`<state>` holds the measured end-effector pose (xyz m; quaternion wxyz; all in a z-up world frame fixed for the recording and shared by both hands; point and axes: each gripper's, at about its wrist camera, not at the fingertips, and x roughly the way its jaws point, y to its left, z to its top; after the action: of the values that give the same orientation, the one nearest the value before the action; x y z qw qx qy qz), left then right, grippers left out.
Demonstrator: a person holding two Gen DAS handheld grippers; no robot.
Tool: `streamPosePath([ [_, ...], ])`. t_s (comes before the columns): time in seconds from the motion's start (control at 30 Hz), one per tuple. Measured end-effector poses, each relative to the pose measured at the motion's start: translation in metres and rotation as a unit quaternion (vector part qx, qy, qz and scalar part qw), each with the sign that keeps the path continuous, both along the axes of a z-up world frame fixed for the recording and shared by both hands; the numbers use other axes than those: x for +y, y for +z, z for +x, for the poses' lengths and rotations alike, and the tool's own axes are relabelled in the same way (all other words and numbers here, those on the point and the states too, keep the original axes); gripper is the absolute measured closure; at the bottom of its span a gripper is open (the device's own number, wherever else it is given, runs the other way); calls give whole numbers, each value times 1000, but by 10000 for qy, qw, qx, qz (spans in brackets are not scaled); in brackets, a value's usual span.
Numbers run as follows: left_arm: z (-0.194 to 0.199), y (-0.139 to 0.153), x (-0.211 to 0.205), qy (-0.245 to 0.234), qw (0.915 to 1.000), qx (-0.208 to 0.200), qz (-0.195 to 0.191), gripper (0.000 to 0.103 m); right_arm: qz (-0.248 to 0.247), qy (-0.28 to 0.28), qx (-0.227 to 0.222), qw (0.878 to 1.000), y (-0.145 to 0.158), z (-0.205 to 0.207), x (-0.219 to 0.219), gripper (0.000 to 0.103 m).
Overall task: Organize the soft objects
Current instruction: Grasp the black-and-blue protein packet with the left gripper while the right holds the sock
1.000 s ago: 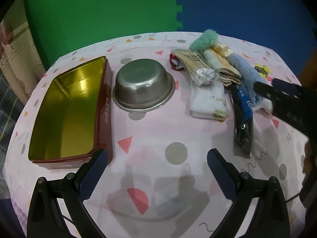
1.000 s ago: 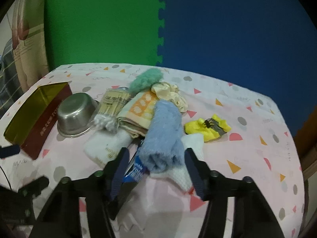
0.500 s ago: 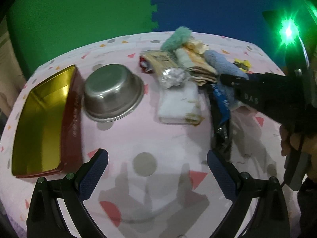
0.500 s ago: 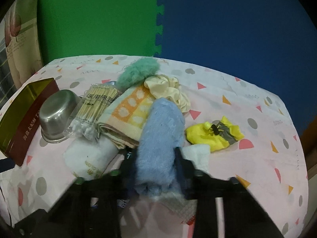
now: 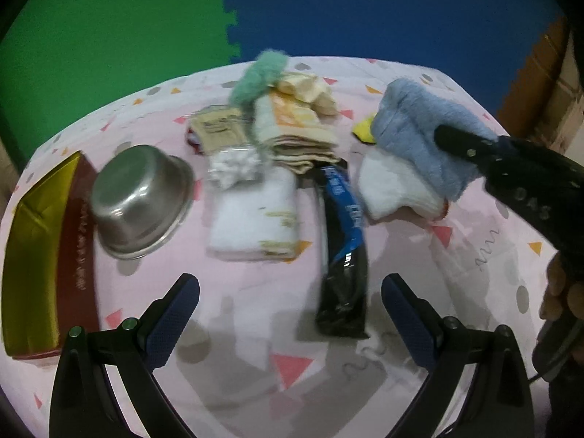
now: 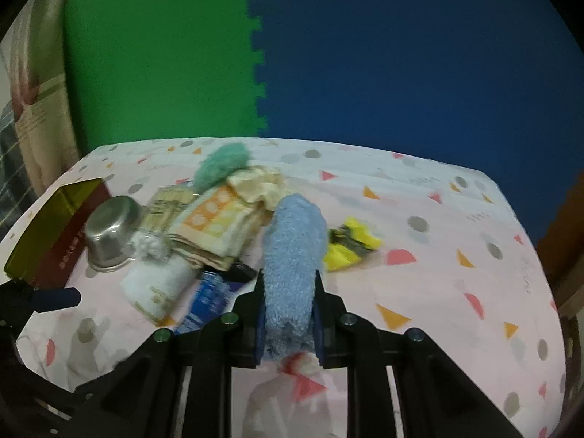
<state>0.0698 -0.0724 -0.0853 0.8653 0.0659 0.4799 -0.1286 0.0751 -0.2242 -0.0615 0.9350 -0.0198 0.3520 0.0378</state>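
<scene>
Now the right gripper (image 6: 286, 323) is closing its jaws on the blue fluffy cloth (image 6: 294, 255), pads pressing its near end while it is up off the table (image 6: 438, 284). Next, I'd judge, comes a carry left over the heap to the gold tin (image 5: 40, 255), clearing the steel bowl (image 5: 140, 197). The left gripper (image 5: 290, 323) hovers near with jaws wide, empty. Open room lies right; the table's far edge is well off.

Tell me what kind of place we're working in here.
Probably a staged indoor tabletop setup, not a lived-in room: green and blue foam mats form the backdrop, a patterned pink tablecloth covers the table, and towels, a steel bowl and a gold tin are laid out.
</scene>
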Motion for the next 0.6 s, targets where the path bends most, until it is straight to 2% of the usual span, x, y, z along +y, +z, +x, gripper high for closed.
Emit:
streamPosePath([
  [0.13,10,-8,-13,33,9999,115,69,8,-46,-378,-80,9992,1,-10,-28,83],
  [0.2,15,-13,-17,42,9998,167,63,20,-184,-571,-96,9982,-2,-13,-40,83],
  [0.27,19,-20,-21,59,9995,275,128,26,-219,-718,-74,9972,-6,-14,-50,83],
  [0.37,22,-29,-22,112,9991,367,177,26,-374,-971,-14,9946,-18,-13,-64,83],
  [0.5,25,-35,-22,172,9989,419,143,26,-268,-1116,108,9933,-32,-10,-78,83],
  [0.6,27,-35,-21,178,9989,424,111,27,-4,-1170,301,9927,-45,-7,-84,83],
])
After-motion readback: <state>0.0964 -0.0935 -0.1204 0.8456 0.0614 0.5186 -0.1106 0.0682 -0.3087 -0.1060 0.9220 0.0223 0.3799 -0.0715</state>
